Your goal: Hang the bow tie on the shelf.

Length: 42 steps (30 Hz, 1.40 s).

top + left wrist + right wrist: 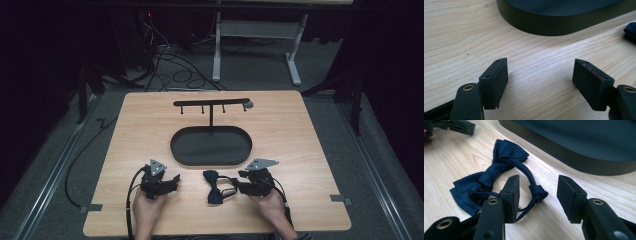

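1. Bow tie: the dark blue cloth piece lies flat on the wooden table, in the lower middle of the high view, just left of the right gripper.
2. In the right gripper view the two black jaws stand apart, released, with nothing pinched. The tie's thin strap loops between them, and its knotted end sits in the gap, nearer the left jaw. Whether the strap touches that jaw's pad I cannot tell.
3. The bow itself spreads across the left half of that view, one wing toward the upper middle, the other at the lower left.
4. The left gripper sits at the lower left of the high view, in the person's left hand. In its own view the jaws are released and wide apart over bare wood.
5. The right hand grips its tool at the lower right of the high view.
6. Beyond both grippers, in the middle of the high view, stands a dark oval tray with an upright post carrying a crossbar of small hooks.
7. A corner of the bow tie shows at the right edge of the left gripper view.
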Tool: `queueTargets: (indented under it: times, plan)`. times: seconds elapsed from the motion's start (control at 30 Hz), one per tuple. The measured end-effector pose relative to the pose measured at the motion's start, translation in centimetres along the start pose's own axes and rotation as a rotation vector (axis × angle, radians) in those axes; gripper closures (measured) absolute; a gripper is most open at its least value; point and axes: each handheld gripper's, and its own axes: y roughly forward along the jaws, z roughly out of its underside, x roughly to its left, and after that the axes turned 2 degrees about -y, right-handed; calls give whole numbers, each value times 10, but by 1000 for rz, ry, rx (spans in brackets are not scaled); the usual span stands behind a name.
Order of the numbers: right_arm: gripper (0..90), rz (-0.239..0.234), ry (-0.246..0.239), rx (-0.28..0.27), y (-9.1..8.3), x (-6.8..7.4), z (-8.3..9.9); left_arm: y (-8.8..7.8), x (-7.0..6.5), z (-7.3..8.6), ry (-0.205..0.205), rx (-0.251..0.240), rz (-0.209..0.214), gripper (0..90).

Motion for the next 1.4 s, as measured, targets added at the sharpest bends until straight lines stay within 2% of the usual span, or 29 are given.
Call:
queueTargets:
  times: [0.23,0.43,0.57,0.77,0.87,1.0,1.4]
  plan:
    - [582,-8,7,45,7,-1,0,0,0,0,0,0,0,291]
    - [666,-16,2,81,13,-2,2,0,0,0,4,2,-1,286]
    - [728,-14,-24,101,13,1,2,0,-1,0,6,4,-2,284]
    - [805,-21,-37,98,12,3,1,0,-1,0,8,5,-3,284]
    - [824,-41,-46,88,10,3,1,0,-1,0,8,5,-3,284]
    - [835,-55,-39,86,8,2,1,0,-1,0,9,5,-4,284]
    - [847,-68,-30,23,-8,-3,-10,0,-1,0,11,5,-5,282]
